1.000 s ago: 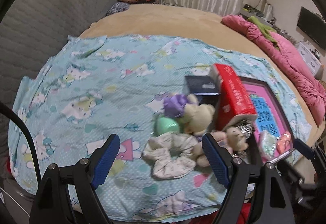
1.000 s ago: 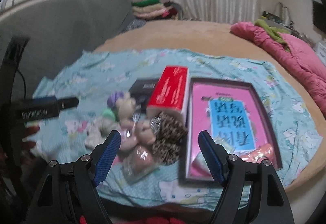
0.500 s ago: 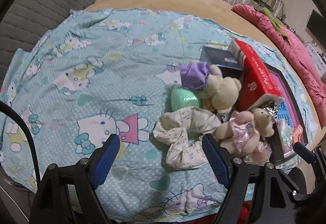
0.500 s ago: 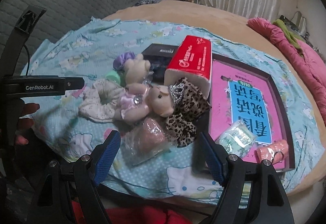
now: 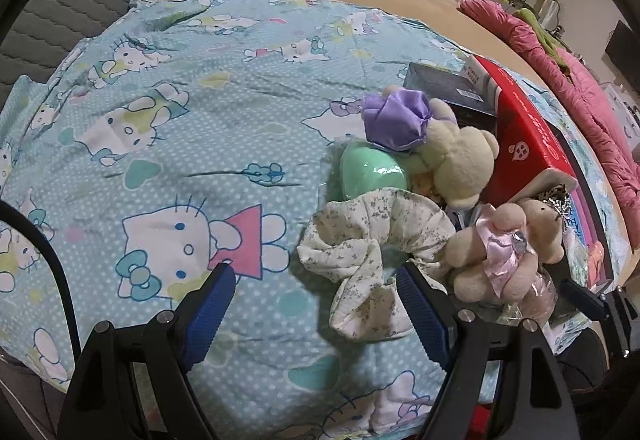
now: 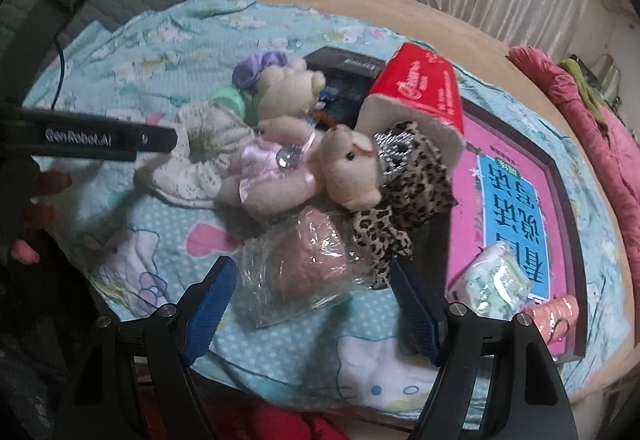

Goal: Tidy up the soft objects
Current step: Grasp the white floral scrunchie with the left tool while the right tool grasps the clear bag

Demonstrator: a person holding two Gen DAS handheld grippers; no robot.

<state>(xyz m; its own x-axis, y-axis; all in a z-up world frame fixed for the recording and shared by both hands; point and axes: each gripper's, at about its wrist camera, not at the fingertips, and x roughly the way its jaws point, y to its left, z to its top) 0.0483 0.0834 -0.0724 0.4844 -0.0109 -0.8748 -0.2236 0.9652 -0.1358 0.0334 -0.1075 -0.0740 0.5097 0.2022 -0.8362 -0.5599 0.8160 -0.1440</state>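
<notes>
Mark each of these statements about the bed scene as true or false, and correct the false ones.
1. Both tools are open and hold nothing. True: the left tool and the right tool stand wide, nothing pressed between their pads.
2. The red tissue box lies beside the pink tray. True.
3. The floral scrunchie lies inside the pink tray. False: it lies on the blue cartoon sheet, next to the bear in the pink dress.
4. The leopard-print scrunchie is sealed in a clear bag. False: it lies bare; the clear bag holds a pinkish item.
</notes>
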